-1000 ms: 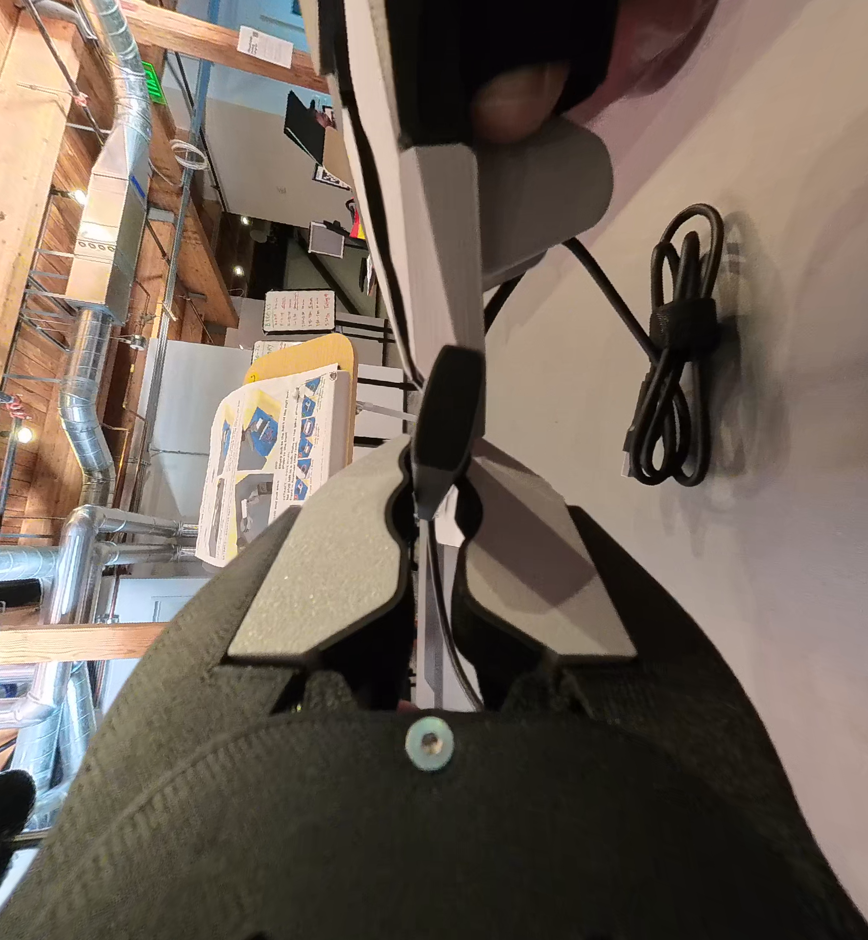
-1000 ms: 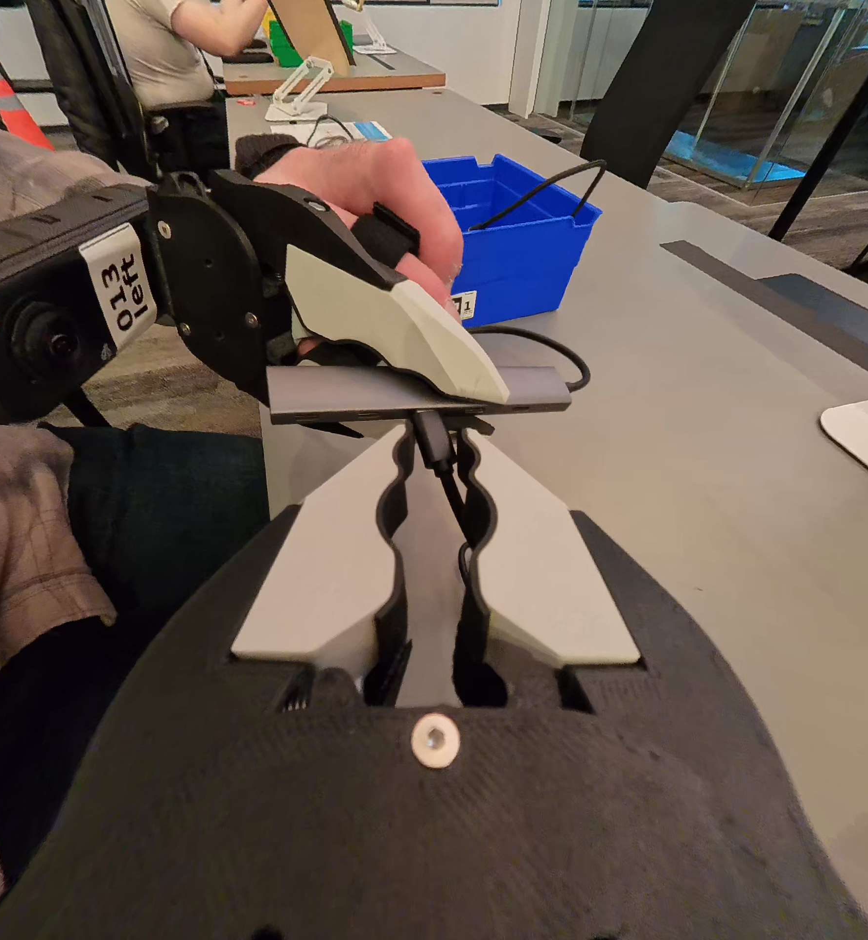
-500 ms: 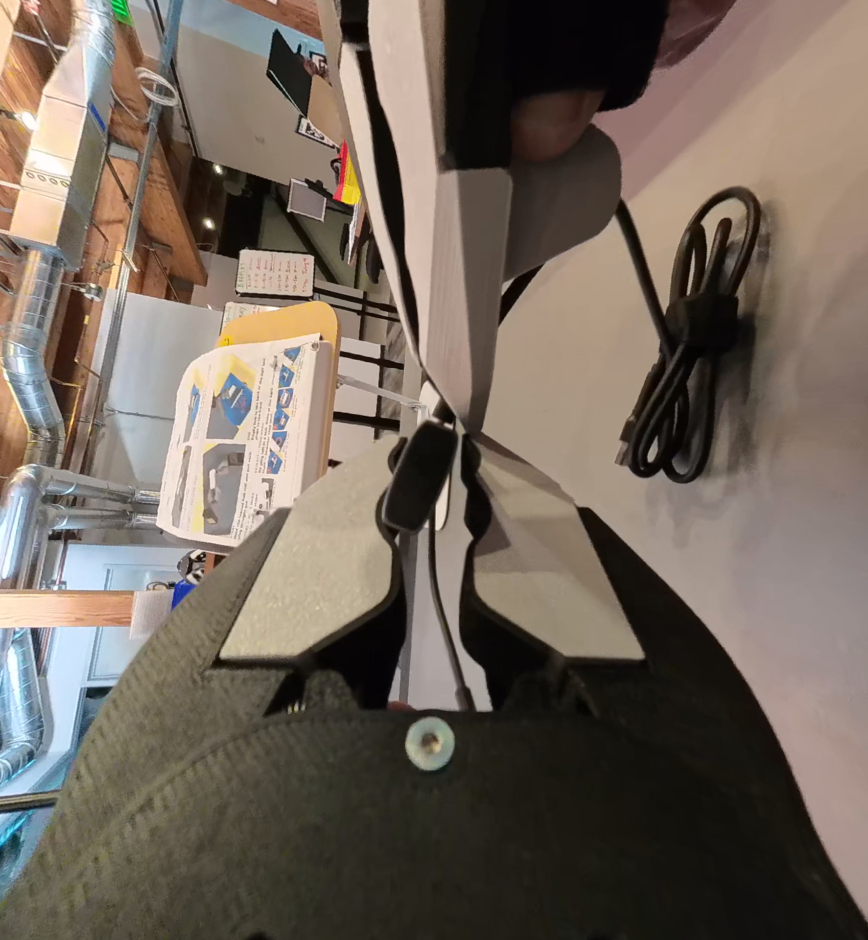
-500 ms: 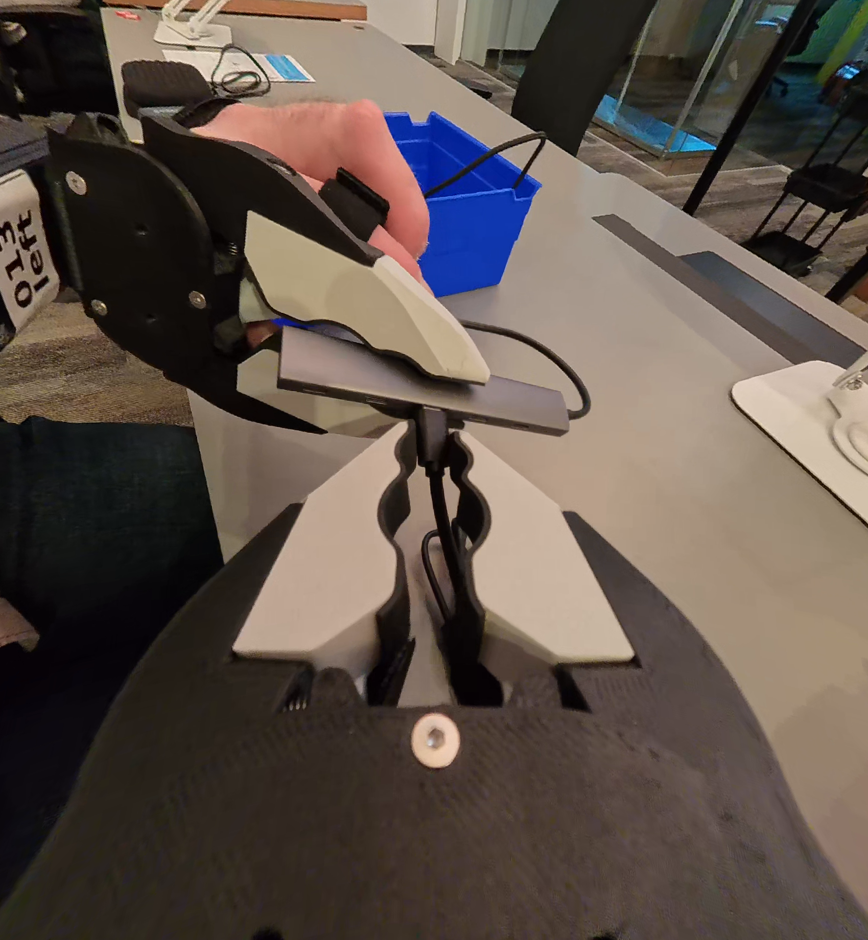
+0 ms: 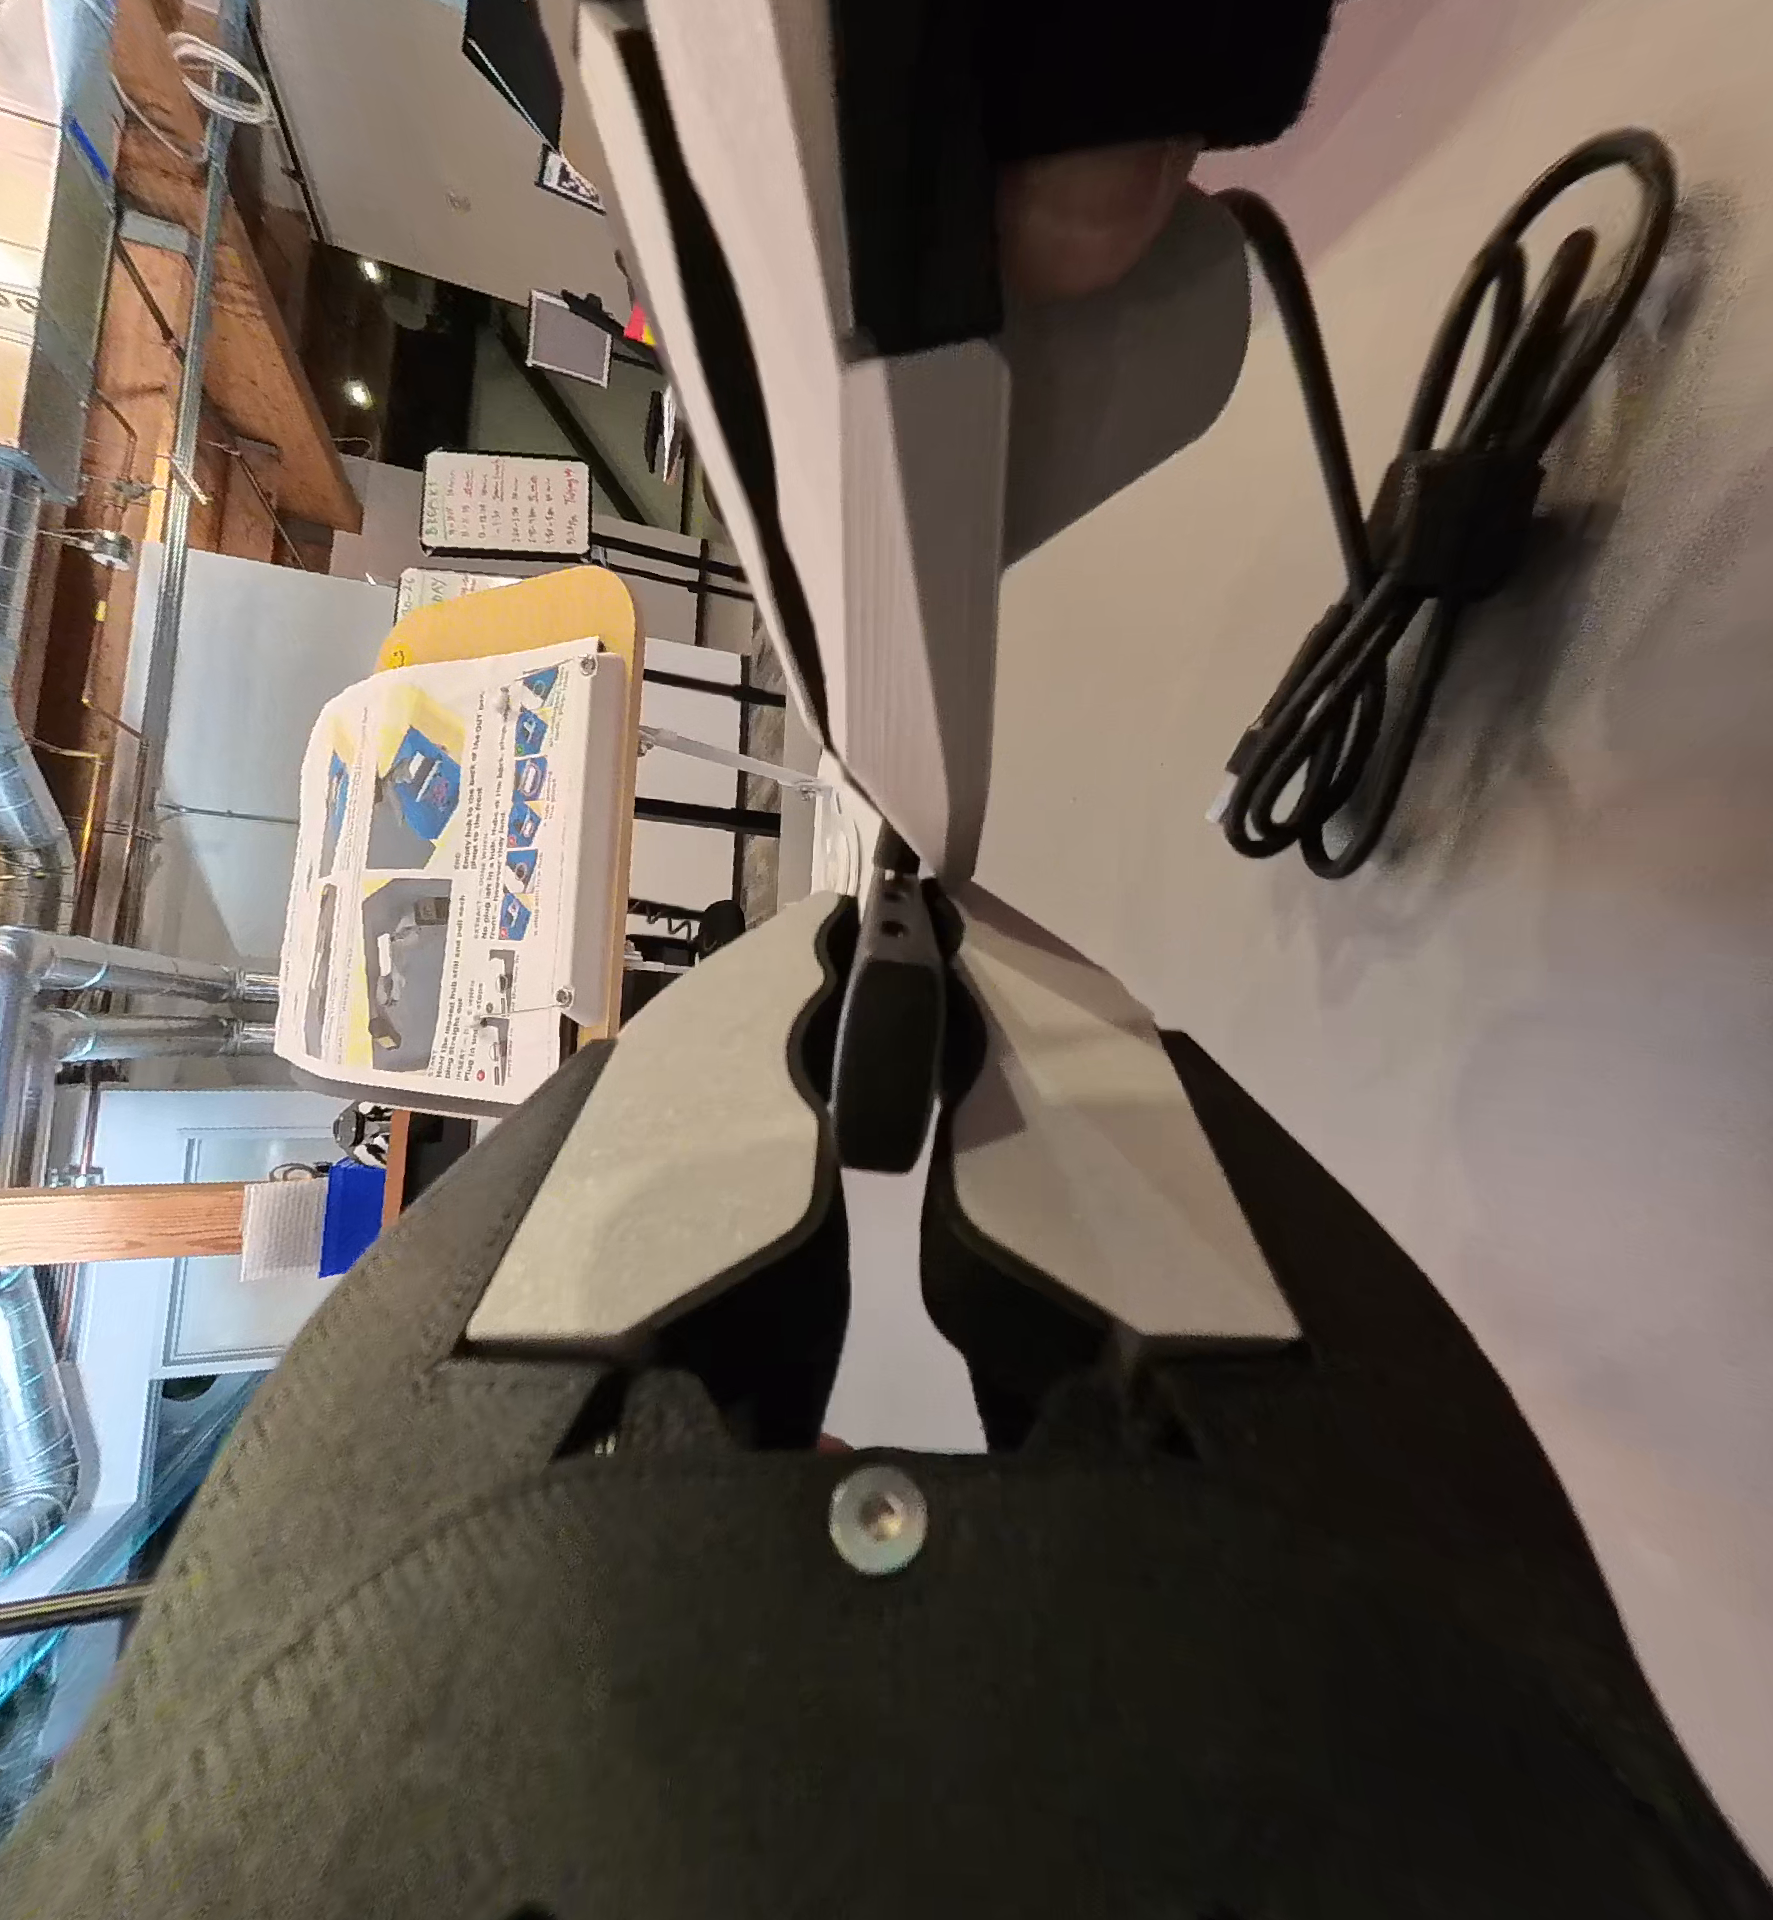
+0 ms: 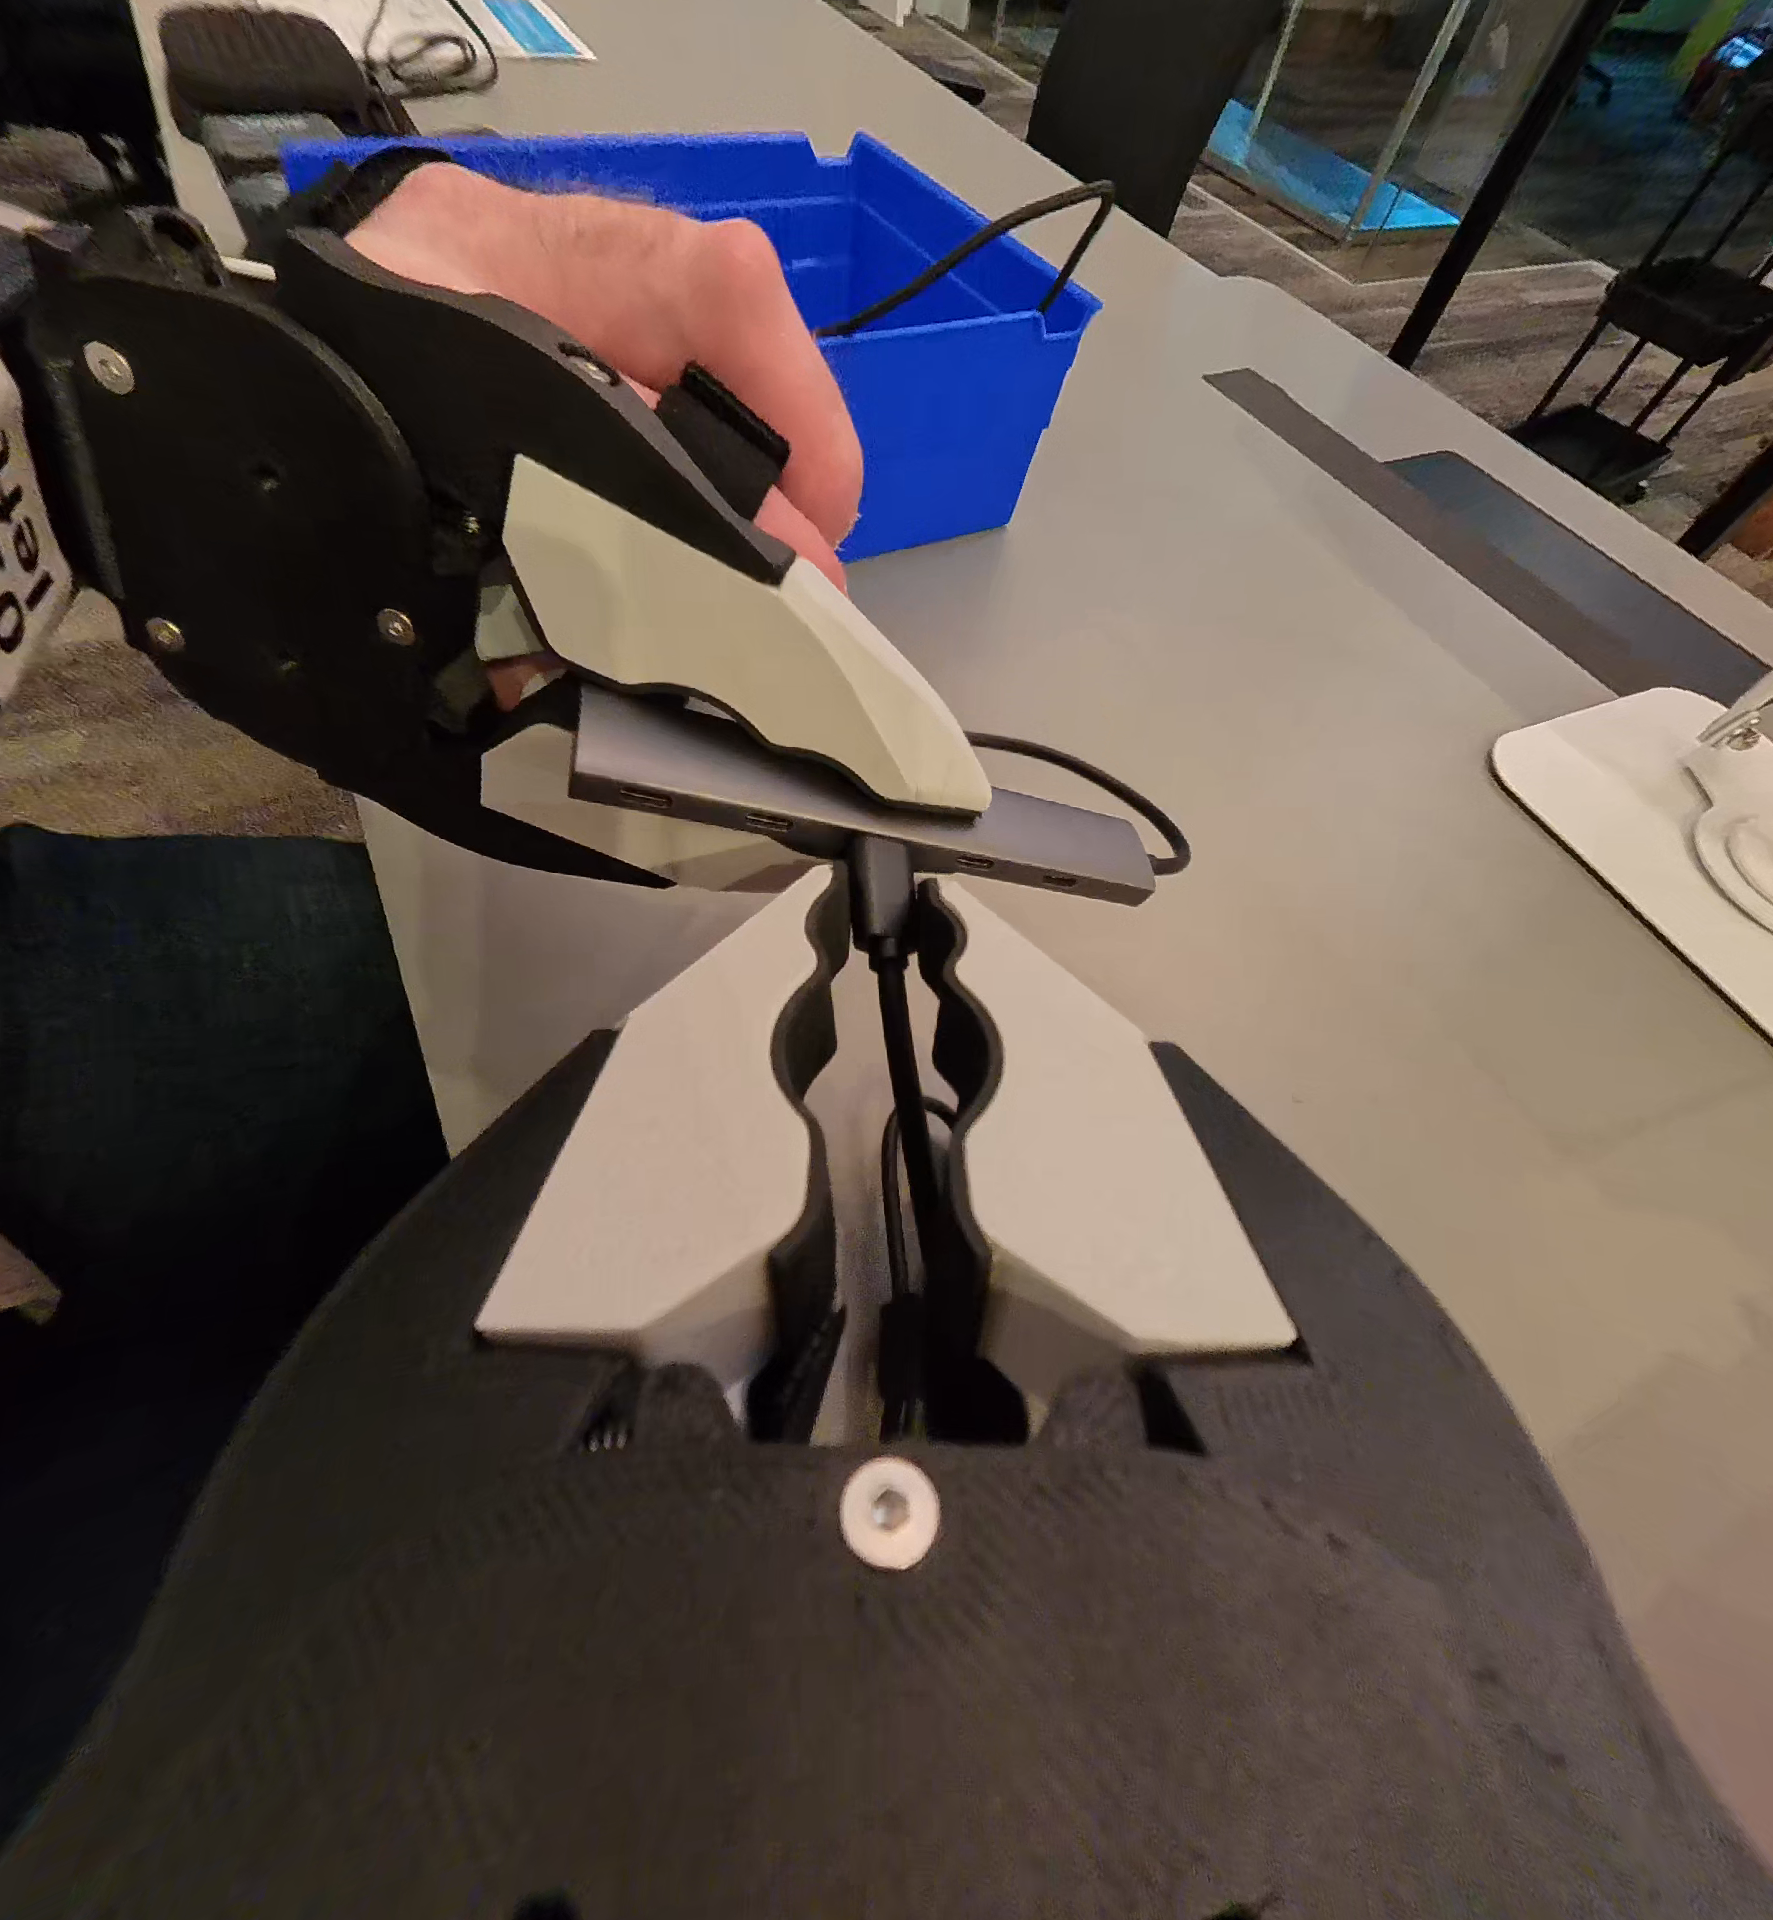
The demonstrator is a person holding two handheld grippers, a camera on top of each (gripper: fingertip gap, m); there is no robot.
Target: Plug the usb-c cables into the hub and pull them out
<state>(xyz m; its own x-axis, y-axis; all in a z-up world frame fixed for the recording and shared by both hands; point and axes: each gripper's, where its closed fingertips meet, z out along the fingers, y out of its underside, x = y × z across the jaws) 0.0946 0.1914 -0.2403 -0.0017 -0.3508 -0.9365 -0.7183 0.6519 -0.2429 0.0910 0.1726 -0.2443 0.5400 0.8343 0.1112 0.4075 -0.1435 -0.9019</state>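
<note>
pinching the black plug (image 6: 877,883) of a usb-c cable (image 6: 903,1060) between its tips, the right claw (image 6: 882,909) is narrowed onto it, and the plug's nose sits in a port on the near edge of the hub (image 6: 861,821). the cable runs back down the channel between the two pale fingers (image 6: 674,1164) toward the claw's black body.

the hub is a thin grey bar with a row of small ports along the edge. it is clamped flat in the left claw (image 6: 757,769), upper finger on its top face and lower finger under it, held above the desk (image 6: 1329,1039) with a person's hand (image 6: 633,312) wrapped over the claw's frame. the hub's own lead (image 6: 1121,790) curls out from its far end.

in the left wrist view the left claw (image 5: 887,1039) is closed on the hub's dark end (image 5: 887,1060), and the right claw's pale fingers come in from above to meet it at the tip.

behind the hub, a blue bin (image 6: 923,343) stands on the desk, and a black cable (image 6: 975,249) arcs up out of it over the rim; the rest of its inside cannot be made out. a bundled black cable (image 5: 1422,540), tied at the middle, lies on the desk apart from the claws. a white pad (image 6: 1609,831) lies at the right edge.
</note>
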